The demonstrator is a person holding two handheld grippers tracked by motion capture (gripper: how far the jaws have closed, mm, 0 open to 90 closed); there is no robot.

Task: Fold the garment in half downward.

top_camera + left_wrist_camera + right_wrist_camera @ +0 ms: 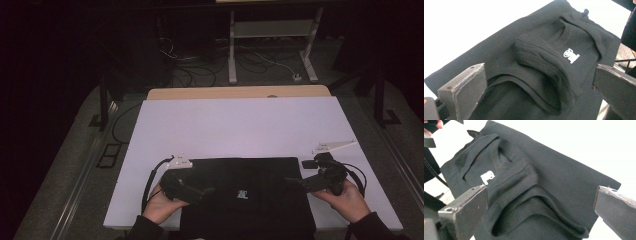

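A black garment [245, 200] with a small white logo [242, 193] lies folded flat at the near edge of the white table top [235, 125]. My left gripper [207, 191] rests at its left edge, jaws wide apart. In the left gripper view the gripper [537, 72] stands open over a rumpled fold of the garment [541, 62], its logo [571, 55] beyond. My right gripper [292, 181] sits at the garment's right edge. The right gripper view has that gripper [541, 193] open too, a loose fold of the garment [536, 185] lying between the jaws without being pinched.
The white top covers a wooden table whose far edge [240, 92] shows behind it. On the dark floor beyond stand a white table frame [272, 45] and loose cables [195, 70]. The garment reaches the table's near edge between both hands.
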